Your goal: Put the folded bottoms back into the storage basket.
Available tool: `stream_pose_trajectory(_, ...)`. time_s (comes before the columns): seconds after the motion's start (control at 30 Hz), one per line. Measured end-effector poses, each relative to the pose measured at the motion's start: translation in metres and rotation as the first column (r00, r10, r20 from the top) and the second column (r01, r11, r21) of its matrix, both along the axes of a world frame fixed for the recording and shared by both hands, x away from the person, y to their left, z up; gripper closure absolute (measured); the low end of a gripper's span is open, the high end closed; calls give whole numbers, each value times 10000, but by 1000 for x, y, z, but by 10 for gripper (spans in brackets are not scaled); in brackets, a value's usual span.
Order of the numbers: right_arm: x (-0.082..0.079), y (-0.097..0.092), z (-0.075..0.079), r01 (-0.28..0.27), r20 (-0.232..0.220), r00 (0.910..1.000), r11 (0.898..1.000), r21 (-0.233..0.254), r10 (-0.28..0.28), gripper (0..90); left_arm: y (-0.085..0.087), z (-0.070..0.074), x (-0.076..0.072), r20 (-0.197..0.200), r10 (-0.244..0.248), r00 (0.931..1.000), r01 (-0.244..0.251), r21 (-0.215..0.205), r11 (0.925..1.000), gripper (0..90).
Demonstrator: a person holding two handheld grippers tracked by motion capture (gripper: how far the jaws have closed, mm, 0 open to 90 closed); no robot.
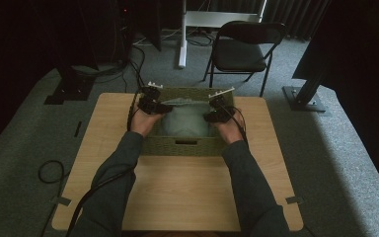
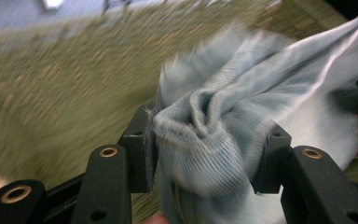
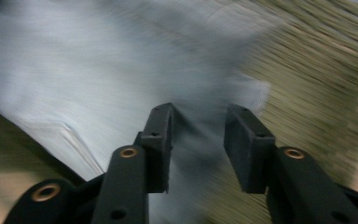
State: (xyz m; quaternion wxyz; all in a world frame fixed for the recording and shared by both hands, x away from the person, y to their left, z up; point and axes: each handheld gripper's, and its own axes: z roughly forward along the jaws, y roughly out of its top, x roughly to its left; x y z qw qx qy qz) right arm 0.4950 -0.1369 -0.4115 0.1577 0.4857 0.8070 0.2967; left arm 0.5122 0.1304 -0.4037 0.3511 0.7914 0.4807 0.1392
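- Left tool (image 2: pixel 205 154): cloth bunched between its parted jaws; whether they pinch it, we cannot tell.
- Right tool (image 3: pixel 198 140): jaws parted, nothing gripped.
- The pale blue cloth (image 1: pixel 185 121), soft and light, lies in the woven basket (image 1: pixel 177 147) at the bench's (image 1: pixel 177 192) far edge; we judge the corners the best hold.

My counter (image 1: pixel 177 192) is light wood on grey carpet (image 1: pixel 335 163) — a black folding chair (image 1: pixel 244 47) stands beyond it, with dark curtains (image 1: pixel 296 15) behind. Cables (image 1: pixel 49 170) lie on the floor at left; the room is dim.
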Motion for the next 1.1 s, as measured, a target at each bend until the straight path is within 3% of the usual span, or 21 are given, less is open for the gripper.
stream_pose_trajectory(0.03, 2, -3, -3, 320, -16, 9995, 9989, -354, -321, 592, 1, -6, 1, -63, 190, 9998, -187, 415, 9990, 525)
stream_pose_trajectory(0.07, 4, -6, -5, 491, -32, 9988, 9981, -365, -493, 592, 4, -9, 2, 9, 336, 9994, -336, 519, 9981, 530)
stream_pose_trajectory(0.13, 4, -10, -7, 670, 94, 9977, 9970, -390, -667, 589, 11, -13, 2, 20, 592, 9982, -593, 157, 9981, 524)
stream_pose_trajectory(0.33, 2, -7, -9, 467, 201, 9987, 9984, -315, -461, 578, 26, -11, 4, 344, 1242, 9917, -1251, 246, 9918, 513)
stream_pose_trajectory(0.63, 1, -4, -11, 200, 242, 9995, 9998, 25, -201, 561, 33, -18, 8, 239, 1320, 9910, -1328, 377, 9904, 520)
stream_pose_trajectory(0.9, -3, -13, -8, 143, 391, 9991, 9996, 258, -153, 562, 28, -23, 16, 138, 1487, 9888, -1493, 874, 9849, 550)
stream_pose_trajectory(1.1, -5, -20, -4, 182, 537, 9984, 9994, 308, -198, 562, 34, -22, 18, 65, 1756, 9844, -1757, 595, 9826, 559)
